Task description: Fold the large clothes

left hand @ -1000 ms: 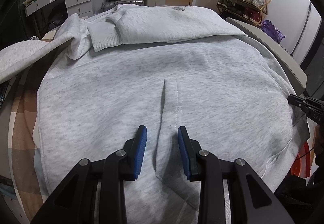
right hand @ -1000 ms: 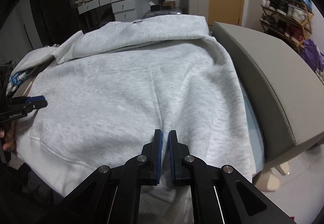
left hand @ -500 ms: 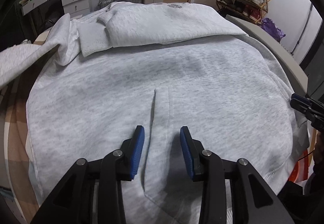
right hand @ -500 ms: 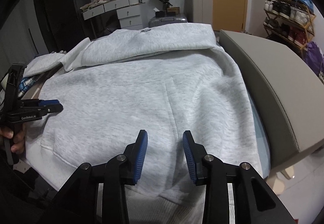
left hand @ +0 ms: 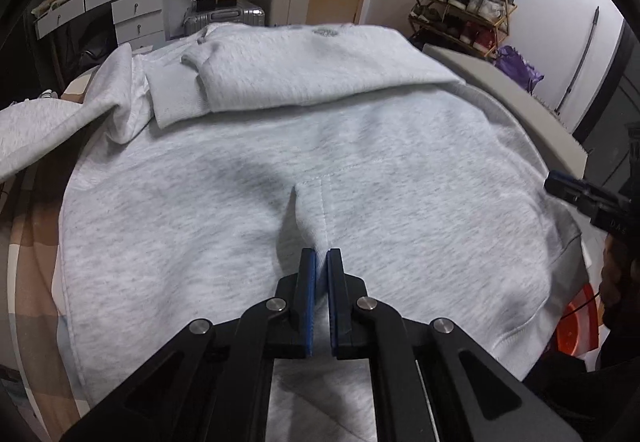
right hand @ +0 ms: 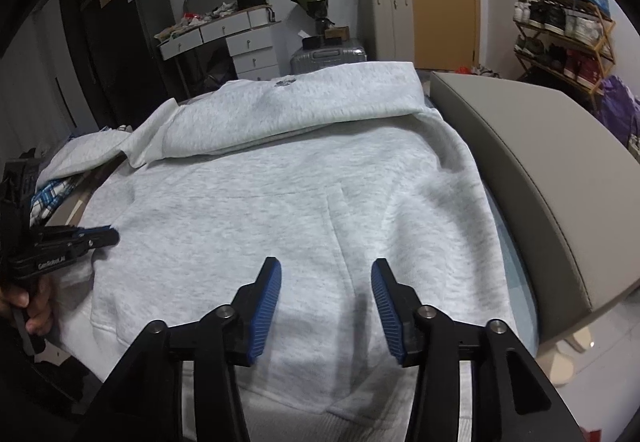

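Since a second ago the roles are swapped: the left tool (left hand: 321, 256), then parted over the cloth, is now clamped shut, and the right tool (right hand: 326, 274), then pinched together, is spreading apart.

A raised fold of the grey sweatshirt (left hand: 248, 210) is nipped between the left tool's blue pads (left hand: 307, 282), right at the seam by the pocket opening, and the cloth is drawn up into a small ridge running from the tips. That tool is angled steeply down onto the garment. From the right wrist view it is seen at the left edge, gripped by a hand (right hand: 28, 306) whose fingers are curled round the handle.

The right tool's jaws are opening as this is called, with nothing between them; the pads (right hand: 264, 306) are held just above the fabric near the hem, pointed downward at a shallower slant.

The sweatshirt is spread flat across the bed, front up, its upper part folded back over itself at the far end. A padded headboard (right hand: 552, 178) is seen along the right side.
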Available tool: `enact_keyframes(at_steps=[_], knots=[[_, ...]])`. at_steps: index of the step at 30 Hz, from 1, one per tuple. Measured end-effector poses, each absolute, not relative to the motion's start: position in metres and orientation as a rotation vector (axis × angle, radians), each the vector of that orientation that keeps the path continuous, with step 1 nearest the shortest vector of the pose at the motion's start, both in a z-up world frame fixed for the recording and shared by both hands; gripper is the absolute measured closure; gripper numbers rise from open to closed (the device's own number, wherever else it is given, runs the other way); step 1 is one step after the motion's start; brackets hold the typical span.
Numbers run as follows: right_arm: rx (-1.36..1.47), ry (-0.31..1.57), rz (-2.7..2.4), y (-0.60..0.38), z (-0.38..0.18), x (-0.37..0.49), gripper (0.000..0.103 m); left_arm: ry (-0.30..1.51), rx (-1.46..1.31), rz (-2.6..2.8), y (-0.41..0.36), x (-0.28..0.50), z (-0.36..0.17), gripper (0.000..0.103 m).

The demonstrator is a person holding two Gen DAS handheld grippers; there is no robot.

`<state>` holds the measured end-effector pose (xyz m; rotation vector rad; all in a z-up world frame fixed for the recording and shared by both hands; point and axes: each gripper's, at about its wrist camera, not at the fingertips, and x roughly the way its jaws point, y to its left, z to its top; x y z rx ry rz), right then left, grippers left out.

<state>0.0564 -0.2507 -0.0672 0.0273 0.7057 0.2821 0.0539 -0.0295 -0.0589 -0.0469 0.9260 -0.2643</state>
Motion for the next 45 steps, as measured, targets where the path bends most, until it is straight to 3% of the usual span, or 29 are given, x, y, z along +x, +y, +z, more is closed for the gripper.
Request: enact_keyframes(at_steps=[4, 6, 8, 10, 11, 13, 14, 19, 21, 23, 32, 33, 35, 36, 45], knots=[[0.037, 0.7, 0.283, -0.244, -0.065, 0.06, 0.056, 0.956, -0.024, -0.258, -0.034, 0.053, -0.066, 0.102], [0.034, 0.689, 0.3, -0.24, -0.061, 0.059, 0.052, 0.949, -0.03, -0.252, -0.031, 0.051, -0.061, 0.099], [0.037, 0.679, 0.304, -0.239, -0.06, 0.058, 0.032, 0.932, -0.068, -0.224, -0.017, 0.049, -0.053, 0.099], [0.063, 0.666, 0.303, -0.243, -0.058, 0.058, 0.026, 0.886, -0.115, -0.161, 0.007, 0.048, -0.041, 0.095], [0.078, 0.666, 0.302, -0.244, -0.058, 0.059, 0.023, 0.847, -0.154, -0.103, 0.026, 0.045, -0.032, 0.09], [0.122, 0.672, 0.296, -0.249, -0.058, 0.064, 0.022, 0.784, -0.219, -0.015, 0.057, 0.041, -0.021, 0.055], [0.138, 0.677, 0.289, -0.251, -0.058, 0.066, 0.022, 0.733, -0.268, 0.054, 0.08, 0.036, -0.013, 0.049], [0.169, 0.688, 0.268, -0.253, -0.058, 0.068, 0.022, 0.615, -0.417, 0.295, 0.16, 0.02, 0.013, 0.043], [0.168, 0.685, 0.265, -0.253, -0.058, 0.067, 0.021, 0.563, -0.479, 0.402, 0.193, 0.009, 0.021, 0.03], [0.168, 0.684, 0.262, -0.253, -0.058, 0.066, 0.02, 0.534, -0.557, 0.506, 0.225, 0.0, 0.021, 0.028], [0.16, 0.687, 0.26, -0.253, -0.06, 0.07, 0.02, 0.575, -0.835, 0.56, 0.296, 0.023, -0.005, 0.028], [0.153, 0.684, 0.262, -0.251, -0.058, 0.073, 0.02, 0.562, -0.835, 0.579, 0.299, 0.026, -0.004, 0.032], [0.141, 0.673, 0.271, -0.248, -0.052, 0.078, 0.02, 0.556, -0.823, 0.624, 0.296, 0.033, 0.001, 0.072], [0.132, 0.661, 0.275, -0.247, -0.048, 0.082, 0.02, 0.561, -0.789, 0.639, 0.292, 0.035, 0.006, 0.097], [0.133, 0.578, 0.3, -0.248, -0.033, 0.098, 0.017, 0.376, -0.392, 0.498, 0.197, 0.068, 0.095, 0.102]])
